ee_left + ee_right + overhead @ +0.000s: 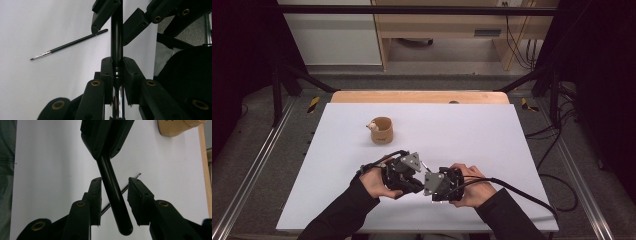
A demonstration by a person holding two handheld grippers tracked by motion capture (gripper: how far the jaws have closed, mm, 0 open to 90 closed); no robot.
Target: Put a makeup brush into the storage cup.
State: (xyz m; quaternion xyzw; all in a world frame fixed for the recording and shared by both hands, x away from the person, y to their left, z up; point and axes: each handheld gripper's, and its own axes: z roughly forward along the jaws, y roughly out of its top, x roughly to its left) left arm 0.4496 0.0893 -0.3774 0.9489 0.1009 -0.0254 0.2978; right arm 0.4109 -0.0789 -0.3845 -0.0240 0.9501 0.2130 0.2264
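A black tube with a shiny metal end stands between the pads of my left gripper, which is shut on it. In the right gripper view the same tube runs down between the jaws of my right gripper. It lies close against the left pad, and a gap shows at the right pad, so this gripper is open. In the high view, both hands meet near the table's front middle, left gripper facing right gripper. A thin black paintbrush lies flat on the white table.
A tan cup with a small pale thing at its rim stands on the white table behind the hands. The cup's base shows at the upper right of the right gripper view. The paintbrush lies beneath the right gripper's jaws.
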